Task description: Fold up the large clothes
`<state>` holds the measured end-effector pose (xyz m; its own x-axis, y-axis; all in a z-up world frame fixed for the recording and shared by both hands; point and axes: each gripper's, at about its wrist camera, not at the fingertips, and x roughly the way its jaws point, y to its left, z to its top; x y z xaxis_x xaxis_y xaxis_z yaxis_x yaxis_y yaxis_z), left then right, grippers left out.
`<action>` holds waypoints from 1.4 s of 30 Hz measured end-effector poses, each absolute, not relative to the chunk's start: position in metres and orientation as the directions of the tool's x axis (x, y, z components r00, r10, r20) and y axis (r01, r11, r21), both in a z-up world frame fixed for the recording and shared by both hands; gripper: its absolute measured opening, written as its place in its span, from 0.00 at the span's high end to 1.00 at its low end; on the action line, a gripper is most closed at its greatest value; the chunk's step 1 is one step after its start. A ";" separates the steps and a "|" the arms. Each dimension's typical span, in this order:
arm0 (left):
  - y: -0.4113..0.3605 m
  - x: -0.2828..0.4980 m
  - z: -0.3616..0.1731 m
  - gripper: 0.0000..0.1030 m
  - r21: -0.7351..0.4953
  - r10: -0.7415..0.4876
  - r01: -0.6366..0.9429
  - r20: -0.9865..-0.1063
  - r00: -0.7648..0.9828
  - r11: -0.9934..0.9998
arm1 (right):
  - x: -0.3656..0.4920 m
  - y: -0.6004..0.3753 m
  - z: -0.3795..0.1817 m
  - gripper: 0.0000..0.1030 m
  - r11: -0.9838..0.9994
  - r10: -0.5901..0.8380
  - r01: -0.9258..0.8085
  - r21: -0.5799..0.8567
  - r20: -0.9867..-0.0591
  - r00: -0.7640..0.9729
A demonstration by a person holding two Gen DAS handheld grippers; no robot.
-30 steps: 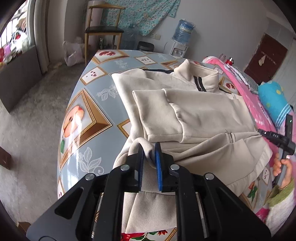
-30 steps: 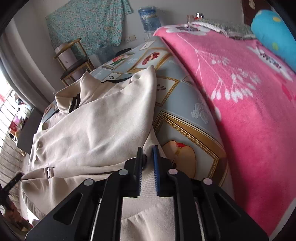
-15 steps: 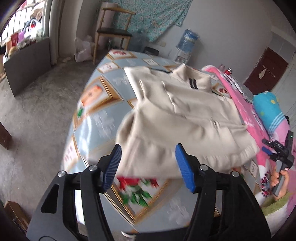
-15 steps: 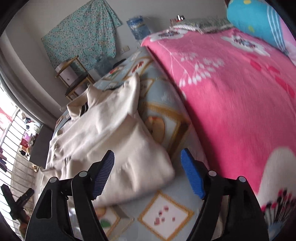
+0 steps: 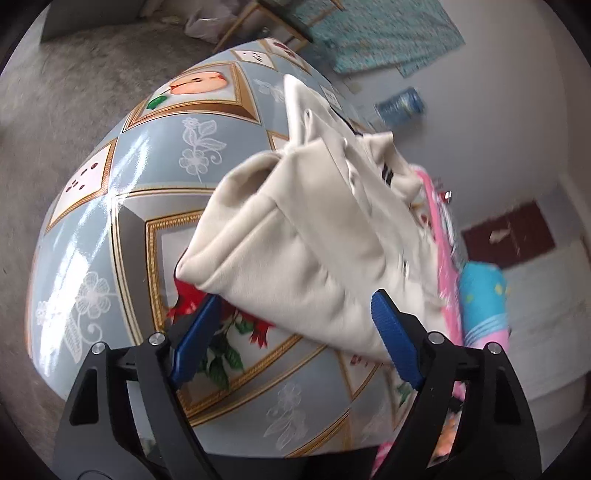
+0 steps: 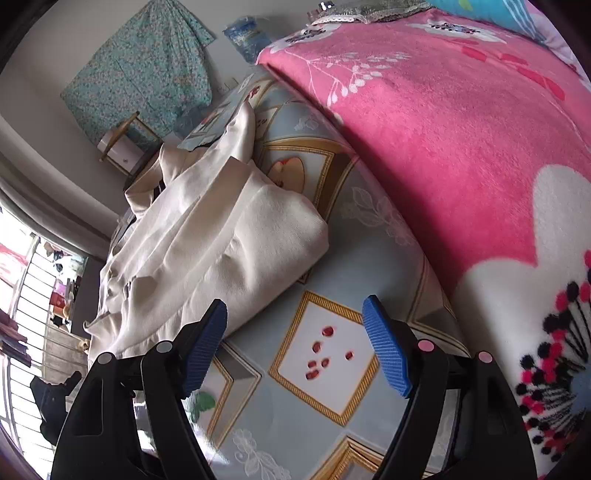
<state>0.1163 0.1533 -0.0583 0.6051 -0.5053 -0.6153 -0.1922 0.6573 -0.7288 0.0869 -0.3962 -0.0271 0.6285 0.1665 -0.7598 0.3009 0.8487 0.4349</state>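
Left hand-held gripper (image 5: 291, 336) opening, right hand-held gripper (image 6: 295, 341) wide apart, both off beige jacket (image 5: 314, 236).

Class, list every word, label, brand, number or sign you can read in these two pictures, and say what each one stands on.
None can be read.
Water bottle: its label is too blurred to read.
Beige jacket: no print or tag shows.
Tablecloth: pictures and flowers only, no lettering.
Pink blanket: floral pattern only, no lettering.
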 end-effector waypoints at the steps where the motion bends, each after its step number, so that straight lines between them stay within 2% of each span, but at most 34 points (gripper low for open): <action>1: 0.154 0.118 -0.058 0.23 -0.736 -0.502 -0.207 -0.612 0.612 0.645 | 0.090 -0.396 -0.028 0.28 0.847 0.159 0.306 0.435 -0.756 0.634; 8: 0.137 0.127 -0.051 0.24 -0.666 -0.366 -0.280 -0.657 0.659 0.692 | 0.111 -0.388 -0.031 0.28 0.832 0.014 0.384 0.401 -0.707 0.708; 11: 0.122 0.130 -0.047 0.36 -0.563 -0.258 -0.300 -0.705 0.661 0.770 | 0.120 -0.380 -0.031 0.29 0.849 -0.061 0.403 0.341 -0.696 0.716; 12: 0.119 0.131 -0.046 0.44 -0.525 -0.227 -0.298 -0.718 0.658 0.797 | 0.125 -0.375 -0.031 0.33 0.863 -0.091 0.406 0.301 -0.698 0.710; 13: 0.116 0.132 -0.046 0.49 -0.492 -0.202 -0.293 -0.727 0.657 0.820 | 0.128 -0.372 -0.031 0.42 0.875 -0.112 0.405 0.268 -0.701 0.705; 14: 0.111 0.134 -0.046 0.53 -0.456 -0.180 -0.273 -0.730 0.660 0.847 | 0.133 -0.366 -0.031 0.46 0.893 -0.136 0.395 0.218 -0.705 0.696; 16: 0.101 0.136 -0.042 0.69 -0.369 -0.136 -0.223 -0.734 0.666 0.902 | 0.138 -0.356 -0.028 0.67 0.920 -0.169 0.366 0.137 -0.705 0.689; 17: 0.094 0.135 -0.038 0.74 -0.311 -0.107 -0.190 -0.731 0.674 0.931 | 0.136 -0.354 -0.025 0.74 0.927 -0.176 0.356 0.118 -0.700 0.692; 18: 0.088 0.134 -0.033 0.84 -0.255 -0.076 -0.164 -0.723 0.686 0.953 | 0.134 -0.353 -0.020 0.82 0.935 -0.172 0.337 0.107 -0.694 0.699; 22: 0.068 0.114 -0.002 0.92 -0.078 0.002 -0.068 -0.640 0.768 0.995 | 0.118 -0.351 0.006 0.86 0.950 -0.157 0.294 0.101 -0.660 0.735; 27: 0.057 0.094 0.032 0.96 0.017 0.012 -0.003 -0.567 0.823 1.000 | 0.093 -0.339 0.038 0.87 0.967 -0.129 0.238 0.092 -0.628 0.768; 29: 0.061 0.082 0.046 0.96 0.015 -0.006 0.017 -0.554 0.833 1.000 | 0.078 -0.331 0.047 0.87 0.973 -0.121 0.216 0.081 -0.621 0.775; 35: 0.094 0.047 0.055 0.95 -0.052 -0.045 0.016 -0.611 0.790 0.999 | 0.041 -0.343 0.038 0.86 0.972 -0.059 0.198 0.127 -0.684 0.727; 38: 0.119 0.047 0.026 0.83 -0.106 -0.066 -0.014 -0.708 0.703 0.994 | 0.041 -0.369 0.005 0.78 0.950 0.023 0.225 0.215 -0.769 0.638; 40: 0.139 0.049 0.008 0.80 -0.174 -0.094 -0.058 -0.752 0.653 0.983 | 0.037 -0.386 -0.004 0.66 0.935 -0.004 0.283 0.213 -0.793 0.609; 42: 0.162 0.044 0.000 0.77 -0.285 -0.155 -0.106 -0.756 0.636 0.953 | 0.029 -0.399 0.002 0.52 0.919 0.003 0.304 0.252 -0.774 0.633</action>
<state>0.0438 0.1617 0.0000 0.6356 -0.1554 -0.7562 -0.1064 0.9525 -0.2852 0.0288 -0.3991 0.0016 0.6333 0.0028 -0.7739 0.3036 0.9189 0.2518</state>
